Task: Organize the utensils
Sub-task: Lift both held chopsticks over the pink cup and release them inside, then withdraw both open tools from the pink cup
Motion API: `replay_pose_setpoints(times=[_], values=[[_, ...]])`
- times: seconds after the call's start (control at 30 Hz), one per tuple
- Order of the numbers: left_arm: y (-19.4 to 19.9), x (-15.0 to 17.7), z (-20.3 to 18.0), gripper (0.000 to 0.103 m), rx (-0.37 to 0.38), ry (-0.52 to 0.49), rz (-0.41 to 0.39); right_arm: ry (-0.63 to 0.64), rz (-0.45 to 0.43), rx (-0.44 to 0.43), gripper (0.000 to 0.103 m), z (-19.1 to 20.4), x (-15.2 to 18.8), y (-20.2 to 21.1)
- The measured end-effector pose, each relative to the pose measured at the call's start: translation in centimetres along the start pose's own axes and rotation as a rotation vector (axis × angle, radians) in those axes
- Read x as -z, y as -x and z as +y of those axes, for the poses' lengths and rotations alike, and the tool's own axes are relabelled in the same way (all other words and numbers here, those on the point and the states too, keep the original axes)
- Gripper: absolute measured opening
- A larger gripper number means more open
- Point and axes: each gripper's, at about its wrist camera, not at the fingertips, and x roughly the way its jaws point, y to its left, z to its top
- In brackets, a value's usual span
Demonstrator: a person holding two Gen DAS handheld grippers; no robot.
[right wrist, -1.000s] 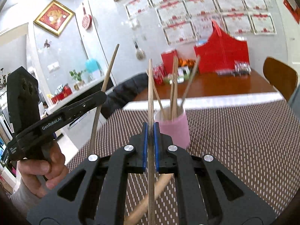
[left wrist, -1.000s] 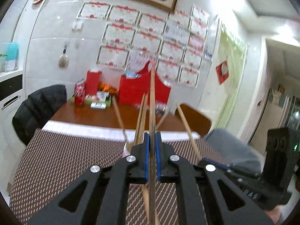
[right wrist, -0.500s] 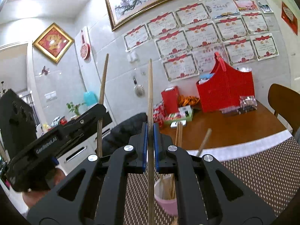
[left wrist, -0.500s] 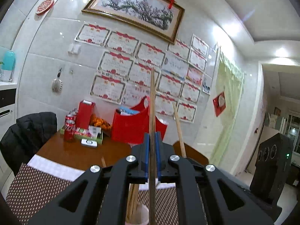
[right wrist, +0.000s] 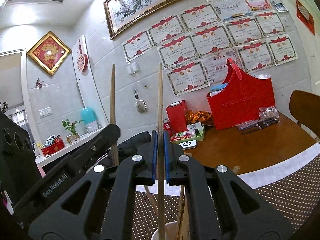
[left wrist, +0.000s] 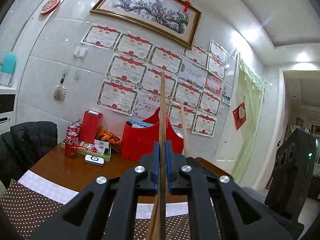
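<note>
Each tool (left wrist: pixel 162 168) (right wrist: pixel 159 158) (both clamped) grips a chopstick (left wrist: pixel 162 110) (right wrist: pixel 160 100) above the cup (right wrist: pixel 170 230).

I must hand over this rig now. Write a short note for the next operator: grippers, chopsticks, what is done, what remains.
Left gripper: shut on one chopstick, held upright.
Right gripper: shut on another chopstick, also upright.
The cup stands on the dotted mat, below the right gripper, with several chopsticks already in it.
Done: those chopsticks are in the cup.
Left: probably lower both held chopsticks into the cup and release. Other loose utensils are not in view.
</note>
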Motion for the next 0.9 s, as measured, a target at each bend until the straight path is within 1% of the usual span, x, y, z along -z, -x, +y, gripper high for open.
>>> replay_pose_setpoints(times=[0.2,0.33,0.47,0.6,0.77,0.8,0.87,0.9], values=[[-1.3,2.8,1.6,0.007,-0.013,0.024,0.019,0.004,-0.003,0.023,0.007,-1.0,2.3,-1.2],[-2.0,4.2,1.9,0.007,-0.024,0.027,0.035,-0.017,0.001,0.027,0.007,-2.1,3.0,-1.6],[-2.2,5.1,1.7,0.007,-0.032,0.007,0.042,-0.015,0.004,0.029,0.007,-2.4,3.4,-1.7],[-2.2,5.9,1.8,0.007,-0.039,0.01,0.053,-0.022,0.014,0.026,0.007,-2.6,3.8,-1.8],[-1.7,6.3,1.8,0.007,-0.053,-0.01,0.064,-0.015,0.03,0.028,0.008,-2.5,4.3,-1.5],[-1.4,6.3,1.7,0.01,-0.056,-0.021,0.066,-0.014,0.035,0.029,0.01,-2.4,4.3,-1.3],[-0.8,6.0,1.7,0.015,-0.071,-0.031,0.057,-0.013,0.028,0.045,0.024,-2.3,4.1,-0.7],[-0.4,5.8,1.8,0.02,-0.078,-0.026,0.052,-0.021,0.022,0.049,0.043,-2.4,4.0,-0.4]])
